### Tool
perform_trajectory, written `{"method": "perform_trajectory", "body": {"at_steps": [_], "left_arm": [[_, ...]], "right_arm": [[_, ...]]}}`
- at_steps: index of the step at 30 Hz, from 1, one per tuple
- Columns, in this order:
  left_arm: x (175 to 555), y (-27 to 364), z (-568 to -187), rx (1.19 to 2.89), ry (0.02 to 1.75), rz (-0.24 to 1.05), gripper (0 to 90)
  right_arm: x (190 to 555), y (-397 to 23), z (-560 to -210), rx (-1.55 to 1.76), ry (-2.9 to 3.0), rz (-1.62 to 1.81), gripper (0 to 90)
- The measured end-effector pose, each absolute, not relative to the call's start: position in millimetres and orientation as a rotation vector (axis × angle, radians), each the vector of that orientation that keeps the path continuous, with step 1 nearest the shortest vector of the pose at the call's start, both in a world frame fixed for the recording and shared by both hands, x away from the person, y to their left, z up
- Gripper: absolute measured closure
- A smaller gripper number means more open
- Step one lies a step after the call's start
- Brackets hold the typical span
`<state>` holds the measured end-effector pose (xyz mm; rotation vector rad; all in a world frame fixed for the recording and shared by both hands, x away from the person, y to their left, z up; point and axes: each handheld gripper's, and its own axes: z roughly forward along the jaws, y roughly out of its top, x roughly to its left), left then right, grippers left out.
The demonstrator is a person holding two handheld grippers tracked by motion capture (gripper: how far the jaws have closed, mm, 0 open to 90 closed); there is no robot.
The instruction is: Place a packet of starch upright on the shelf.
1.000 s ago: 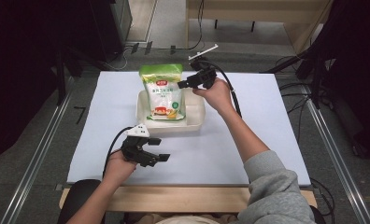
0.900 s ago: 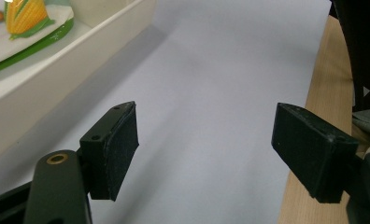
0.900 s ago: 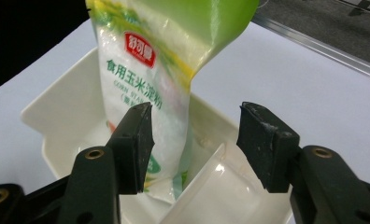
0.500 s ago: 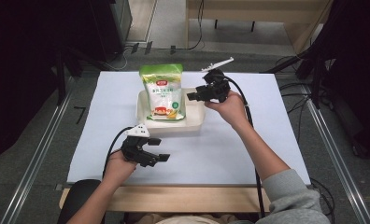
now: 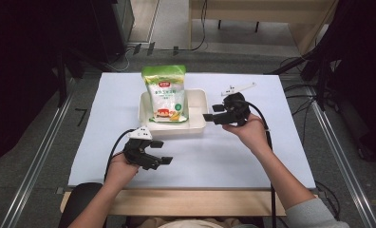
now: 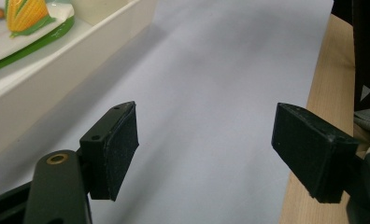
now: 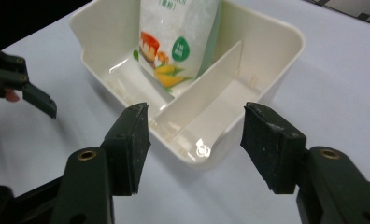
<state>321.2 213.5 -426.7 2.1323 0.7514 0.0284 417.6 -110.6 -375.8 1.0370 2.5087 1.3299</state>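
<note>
Bag (image 5: 164,95): leaned in the left compartment of the tray (image 5: 195,124). Right gripper (image 5: 211,113): just opened wider, empty, beside the tray's right wall. Left gripper (image 5: 163,152): rested near, wide open, empty.

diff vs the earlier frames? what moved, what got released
The right hand-held gripper pulled back from the top of the bag toward the person, to the right of the tray; its jaws have just been opening, nothing between them. Bag, tray and left hand-held gripper stayed put.
</note>
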Motion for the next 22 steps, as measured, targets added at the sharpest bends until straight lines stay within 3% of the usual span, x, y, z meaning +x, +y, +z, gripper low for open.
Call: {"method": "perform_trajectory", "body": {"at_steps": [13,22], "left_arm": [[321,213,-427,2.139,0.743,0.028,23.5],[322,214,-427,2.134,0.751,0.026,23.5]], "right_arm": [[378,-117,-420,1.014,2.571,1.302,41.4],[376,-102,-435,0.989,2.665,1.273,40.2]]}}
